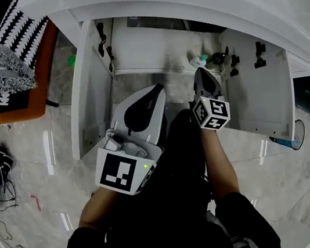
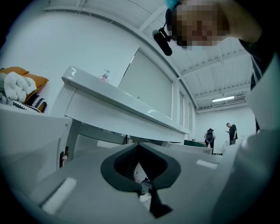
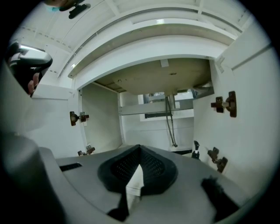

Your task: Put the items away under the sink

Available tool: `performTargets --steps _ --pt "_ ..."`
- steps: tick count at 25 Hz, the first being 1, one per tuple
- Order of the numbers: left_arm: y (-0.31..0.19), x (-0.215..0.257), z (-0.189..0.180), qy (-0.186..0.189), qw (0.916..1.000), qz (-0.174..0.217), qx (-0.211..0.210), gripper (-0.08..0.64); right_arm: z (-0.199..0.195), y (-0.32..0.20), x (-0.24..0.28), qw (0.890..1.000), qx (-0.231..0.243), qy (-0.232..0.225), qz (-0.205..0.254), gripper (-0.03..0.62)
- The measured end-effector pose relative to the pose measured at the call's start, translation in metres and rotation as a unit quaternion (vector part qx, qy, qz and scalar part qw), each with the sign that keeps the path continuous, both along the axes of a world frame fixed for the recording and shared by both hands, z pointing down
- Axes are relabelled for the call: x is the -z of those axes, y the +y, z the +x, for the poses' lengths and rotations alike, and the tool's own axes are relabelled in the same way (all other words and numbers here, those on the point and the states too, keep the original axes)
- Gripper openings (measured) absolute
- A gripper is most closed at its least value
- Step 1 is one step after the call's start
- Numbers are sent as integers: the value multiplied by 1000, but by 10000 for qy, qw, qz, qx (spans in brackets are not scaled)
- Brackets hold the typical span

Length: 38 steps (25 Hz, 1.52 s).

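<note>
Both pairs of fingers are clenched on nothing. The left gripper (image 2: 138,145) has its fingers pressed tip to tip, aimed at the front edge of the white worktop (image 2: 127,103), which runs across above and beyond them. A small pump bottle (image 2: 104,76) stands on it, up and to the left of those fingers. The right gripper (image 3: 140,148) is likewise closed and empty, pointing into the open cabinet (image 3: 144,131) under the sink. Straight beyond its fingers hang the drain hoses (image 3: 169,122). Beyond and to the right of them, on the cabinet floor, stands a spray bottle (image 3: 195,149) with a black trigger, apart from the fingers. In the head view a teal-capped bottle (image 1: 198,60) stands just beside it, ahead of the right fingertips. The left door (image 1: 86,85) and the right door (image 1: 261,91) stand open, one outside each gripper
</note>
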<state>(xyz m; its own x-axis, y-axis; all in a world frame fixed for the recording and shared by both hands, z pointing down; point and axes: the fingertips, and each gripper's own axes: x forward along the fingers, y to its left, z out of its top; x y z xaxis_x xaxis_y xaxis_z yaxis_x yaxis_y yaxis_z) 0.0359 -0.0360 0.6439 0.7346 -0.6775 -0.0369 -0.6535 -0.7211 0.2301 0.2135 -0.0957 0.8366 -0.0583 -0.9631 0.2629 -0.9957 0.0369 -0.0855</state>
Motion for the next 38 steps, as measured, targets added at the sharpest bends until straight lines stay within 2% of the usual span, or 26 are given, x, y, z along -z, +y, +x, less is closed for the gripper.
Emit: performTargets --steps 5,10,14,20,29,34,38 --pt "-9 18 16 -26 9999 -126 89 6 8 7 18 9999 -9 -96 -142 15" --pt "-5 70 31 -142 9993 -270 200 6 -2 29 53 9974 216 -73 -684 15" --pt "1 113 35 -283 9971 -681 194 7 -15 47 97 9944 331 -140 -993 15" --pt "14 187 37 -255 9945 -930 398 6 -29 75 175 9897 642 -153 -1268 15" --pt "73 316 35 -366 9930 -882 689 6 -22 140 321 9884 833 -80 -1267 15" --pt "118 365 31 -578 9901 -945 864 7 -22 184 388 9879 912 -137 -1249 15" --pt "147 408 31 -564 9908 -902 841 6 -30 212 443 9881 1040 -165 -1120 15"
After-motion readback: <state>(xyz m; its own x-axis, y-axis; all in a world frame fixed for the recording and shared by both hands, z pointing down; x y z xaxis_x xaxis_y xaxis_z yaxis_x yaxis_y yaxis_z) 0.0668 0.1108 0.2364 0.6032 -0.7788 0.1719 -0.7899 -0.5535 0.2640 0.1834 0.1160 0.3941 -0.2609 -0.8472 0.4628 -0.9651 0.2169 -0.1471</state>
